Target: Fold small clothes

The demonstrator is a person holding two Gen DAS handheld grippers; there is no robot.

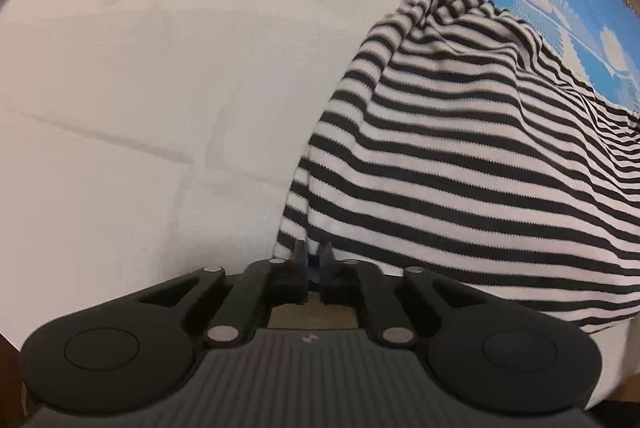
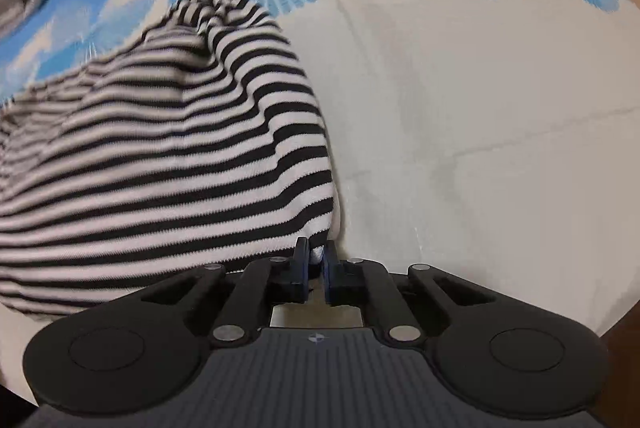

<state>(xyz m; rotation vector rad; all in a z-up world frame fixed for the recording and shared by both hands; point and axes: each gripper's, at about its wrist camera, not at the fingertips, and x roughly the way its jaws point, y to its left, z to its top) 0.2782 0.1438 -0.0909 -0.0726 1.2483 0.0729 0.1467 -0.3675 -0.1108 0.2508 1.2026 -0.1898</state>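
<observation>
On the white-and-blue patterned bedcover (image 1: 140, 87), a black-and-white striped garment (image 1: 460, 155) hangs bunched between two claws. Left gripper (image 1: 314, 256) is clamped on its near left corner; right gripper (image 2: 316, 254) is clamped on its near right corner. Step in hand: lifting to spread. Next, judged: pull the corners apart and lay the cloth flat.

Your black-and-white striped knit garment (image 1: 460, 155), rumpled and partly lifted off the surface, filling the right half of the left wrist view, the left half (image 2: 160, 155) of the right wrist view, near hem corners pinched at bottom centre.
</observation>
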